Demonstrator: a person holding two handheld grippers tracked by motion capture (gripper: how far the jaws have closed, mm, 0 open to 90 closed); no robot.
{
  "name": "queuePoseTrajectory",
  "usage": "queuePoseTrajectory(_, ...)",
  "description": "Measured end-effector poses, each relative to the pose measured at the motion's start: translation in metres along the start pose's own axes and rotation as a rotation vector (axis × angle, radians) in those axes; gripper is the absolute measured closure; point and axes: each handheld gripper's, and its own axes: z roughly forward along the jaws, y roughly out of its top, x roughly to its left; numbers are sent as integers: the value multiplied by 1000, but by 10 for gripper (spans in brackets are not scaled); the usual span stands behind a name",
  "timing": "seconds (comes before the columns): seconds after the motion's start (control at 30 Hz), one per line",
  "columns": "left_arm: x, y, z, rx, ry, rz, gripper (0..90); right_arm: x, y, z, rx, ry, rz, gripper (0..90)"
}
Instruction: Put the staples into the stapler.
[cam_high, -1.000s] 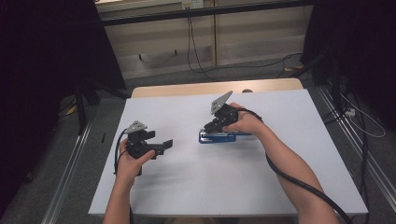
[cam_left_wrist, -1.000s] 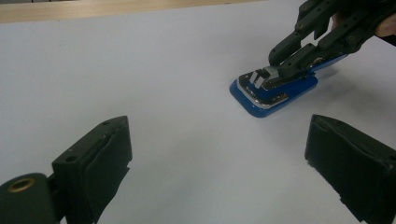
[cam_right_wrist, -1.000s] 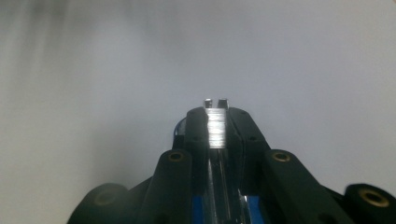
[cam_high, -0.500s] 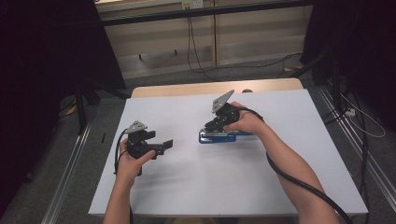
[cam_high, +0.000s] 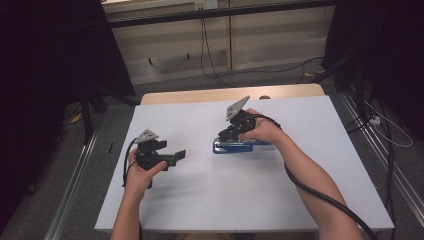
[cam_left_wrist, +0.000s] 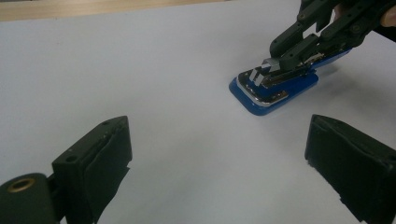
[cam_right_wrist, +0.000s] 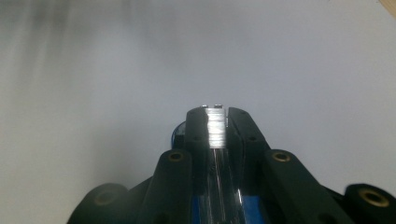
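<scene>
Bright white table (cam_high: 200, 200), dark surroundings, soft shadows, blurred close-up metal glare

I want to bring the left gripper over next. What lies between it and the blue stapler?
Nothing: bare white table runs from the left gripper to the blue stapler, seen in the left gripper view.

blue stapler (cam_right_wrist: 205, 207) base mostly hidden under right gripper (cam_right_wrist: 215, 122) jaws, far table (cam_right_wrist: 93, 42) blurred, left gripper (cam_left_wrist: 219, 172) jaws cut by frame bottom

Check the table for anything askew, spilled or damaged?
Nothing stands out. The blue stapler lies flat on the white table, the right claw shut on its metal top. The left claw is open, apart from it.
</scene>
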Motion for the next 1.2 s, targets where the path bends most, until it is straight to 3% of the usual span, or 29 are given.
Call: queuePoseTrajectory(1.2, 0, 0, 1, 5, -1, -3, 74, 0, -3, 8, 7, 0, -33, 793)
